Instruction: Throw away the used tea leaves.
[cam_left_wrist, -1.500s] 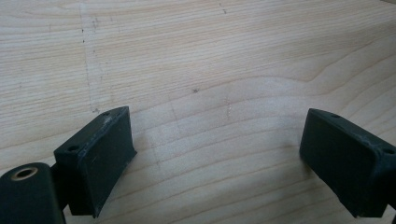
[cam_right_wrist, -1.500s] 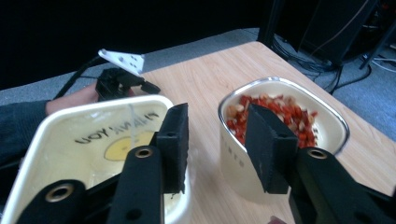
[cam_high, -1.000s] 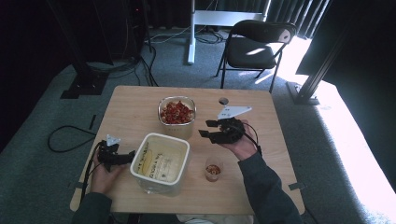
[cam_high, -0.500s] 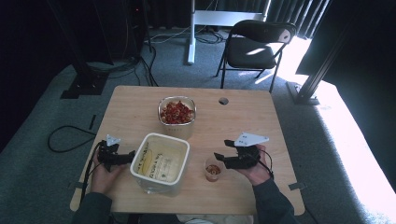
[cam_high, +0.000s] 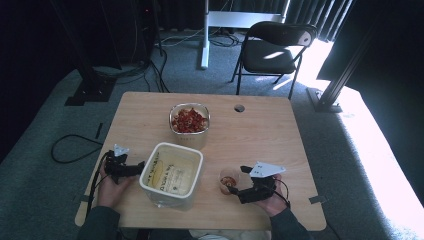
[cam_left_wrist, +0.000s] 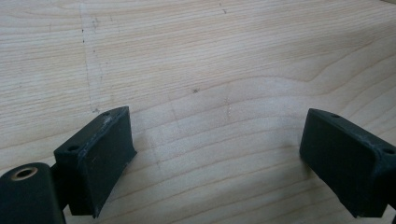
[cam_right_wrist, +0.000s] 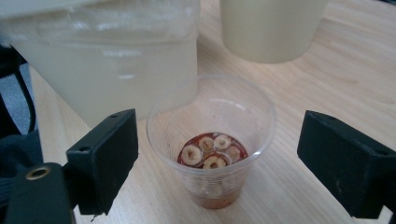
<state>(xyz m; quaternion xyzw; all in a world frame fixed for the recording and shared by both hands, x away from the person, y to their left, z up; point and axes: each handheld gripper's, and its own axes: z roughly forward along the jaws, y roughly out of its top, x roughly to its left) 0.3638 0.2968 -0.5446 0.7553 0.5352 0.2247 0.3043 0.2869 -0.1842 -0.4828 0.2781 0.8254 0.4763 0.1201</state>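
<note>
Clear plastic cup (cam_right_wrist: 212, 140), red slices at its bottom, sits centre of my right gripper view btwn the right gripper (cam_right_wrist: 215, 161) jaws, which have just been opening, spread, not touching it. Left gripper (cam_left_wrist: 219, 161) spread over bare table (cam_left_wrist: 196, 56), beside the tub (cam_high: 171, 171) lower centre.

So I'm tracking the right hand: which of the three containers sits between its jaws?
The small clear cup, slices at its bottom; the others are bigger and farther off.

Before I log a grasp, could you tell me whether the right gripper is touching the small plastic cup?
Apart: the right gripper view shows table on both sides between the cup and the right gripper.
</note>
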